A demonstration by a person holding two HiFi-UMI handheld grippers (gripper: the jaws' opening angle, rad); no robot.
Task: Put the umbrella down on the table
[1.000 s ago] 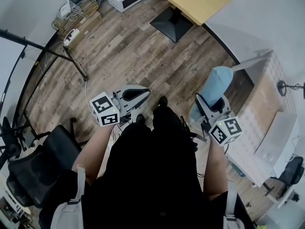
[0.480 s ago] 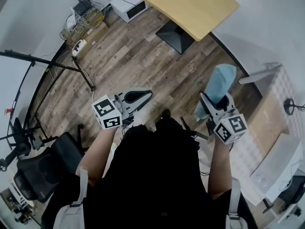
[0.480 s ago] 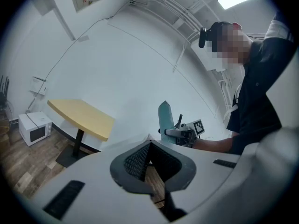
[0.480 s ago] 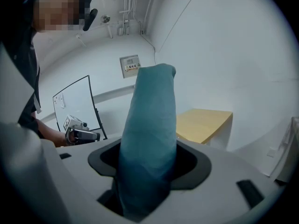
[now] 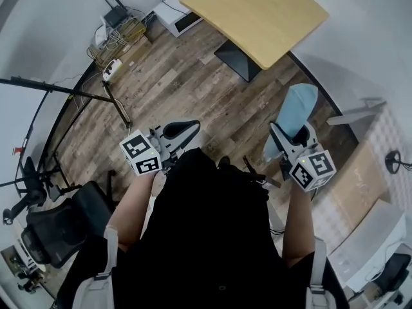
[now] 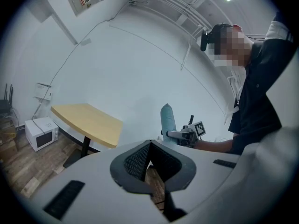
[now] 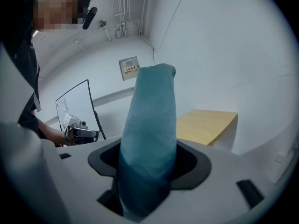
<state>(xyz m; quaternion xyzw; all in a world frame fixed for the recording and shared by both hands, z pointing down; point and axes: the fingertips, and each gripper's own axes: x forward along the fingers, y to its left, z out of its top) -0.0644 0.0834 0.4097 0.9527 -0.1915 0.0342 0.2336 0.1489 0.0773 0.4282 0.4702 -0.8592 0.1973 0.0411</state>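
Note:
A folded light-blue umbrella (image 5: 297, 110) stands up between the jaws of my right gripper (image 5: 288, 136), which is shut on it at the right of the head view. It fills the middle of the right gripper view as the same umbrella (image 7: 151, 139), with the gripper (image 7: 148, 171) closed round its lower part. My left gripper (image 5: 182, 129) hangs at the left, its jaws pressed together with nothing held. In the left gripper view those jaws (image 6: 149, 161) meet, and the umbrella (image 6: 167, 120) shows beyond. A yellow-topped table (image 5: 261, 11) stands ahead, also seen as the table (image 7: 205, 124) and table (image 6: 86, 120).
The table's black base (image 5: 241, 58) sits on the wood floor. A white microwave (image 5: 182, 19) and a tangle of cables (image 5: 119, 31) lie by the far wall. A black stand (image 5: 77, 92) and an office chair (image 5: 55, 221) are at the left, a white desk (image 5: 380, 227) at the right.
The yellow table has come further into the head view and lies nearer. Both grippers keep their pose, the right one still holding the umbrella upright.

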